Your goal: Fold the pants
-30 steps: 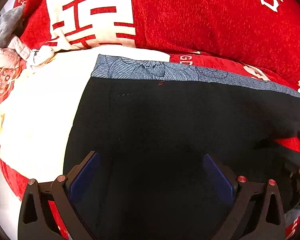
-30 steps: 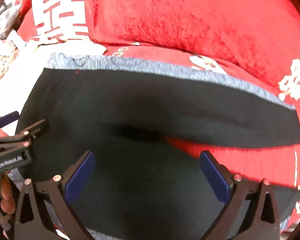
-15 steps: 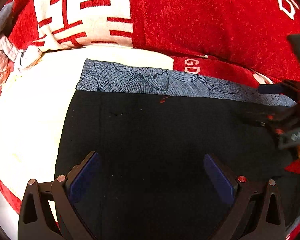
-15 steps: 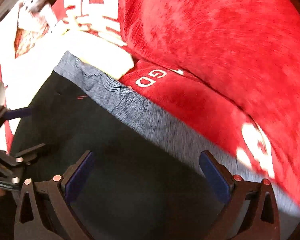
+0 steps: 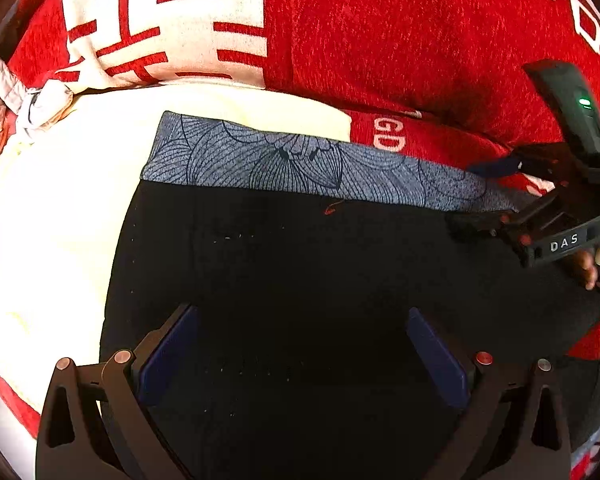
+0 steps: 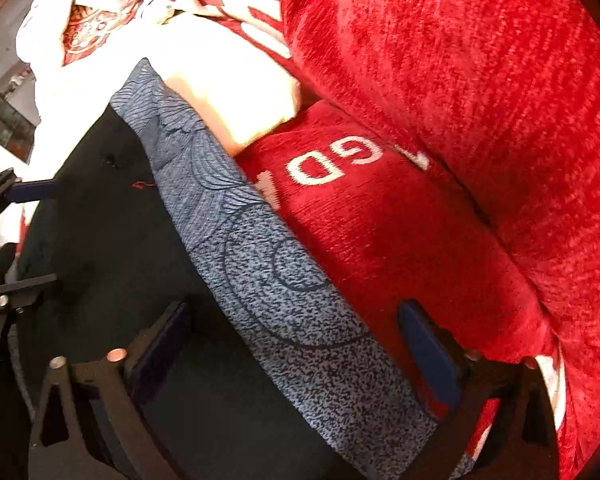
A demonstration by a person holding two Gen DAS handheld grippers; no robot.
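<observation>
Black pants (image 5: pixel 300 260) with a blue-grey patterned waistband (image 5: pixel 280 160) lie flat on a red and cream sofa cover. My left gripper (image 5: pixel 300 314) hovers open over the black fabric below the waistband, with nothing pinched. My right gripper (image 5: pixel 476 196) shows in the left wrist view at the waistband's right end. In the right wrist view the waistband (image 6: pixel 260 280) runs slantwise between the fingers of the right gripper (image 6: pixel 294 308). Its jaws are closing and the pads stand apart from the cloth. The left gripper (image 6: pixel 36 236) shows at that view's left edge over the black cloth (image 6: pixel 112 240).
A red back cushion (image 5: pixel 380 40) with white characters rises behind the pants. A cream cover (image 5: pixel 60 200) lies to their left, and crumpled pale clothes (image 5: pixel 4 108) sit at the far left. A person's fingers (image 5: pixel 596 260) hold the right gripper.
My right gripper swung across and rolled, coming to the waistband's right end and into the left wrist view. The left gripper shifted a little over the pants and stayed open.
</observation>
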